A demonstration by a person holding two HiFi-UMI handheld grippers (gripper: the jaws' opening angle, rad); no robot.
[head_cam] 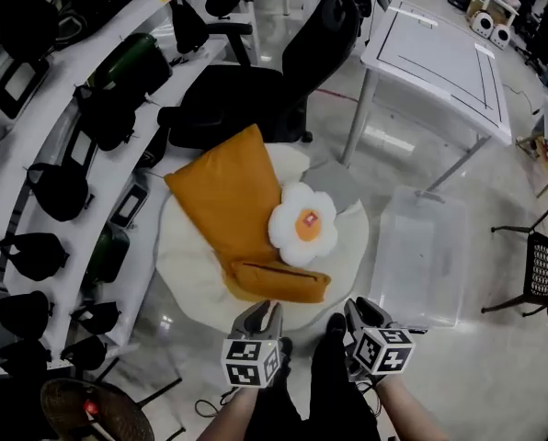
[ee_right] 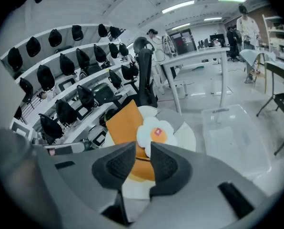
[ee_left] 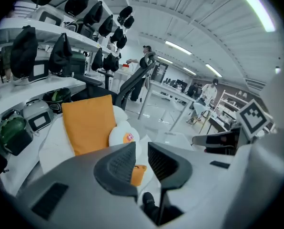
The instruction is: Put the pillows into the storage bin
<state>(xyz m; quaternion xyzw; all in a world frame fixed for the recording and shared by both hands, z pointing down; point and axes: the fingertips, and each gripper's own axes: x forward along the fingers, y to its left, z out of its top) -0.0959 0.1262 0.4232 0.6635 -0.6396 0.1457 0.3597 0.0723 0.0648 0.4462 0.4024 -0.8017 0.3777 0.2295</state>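
The left gripper [head_cam: 258, 314] and the right gripper [head_cam: 358, 310] hold nothing, jaws a little apart. The orange pillow [head_cam: 226, 200] and the flower pillow [head_cam: 302, 225] lie on a round white cushion [head_cam: 189, 274], just beside the clear storage bin [head_cam: 419, 257]

Orange pillow [head_cam: 226, 200], flower pillow [head_cam: 302, 224] beside clear bin [head_cam: 419, 266]

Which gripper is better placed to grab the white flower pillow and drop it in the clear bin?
Probably the right gripper: its open jaws point toward the flower pillow, and the clear bin lies on its side. The left gripper faces the small orange pillow.
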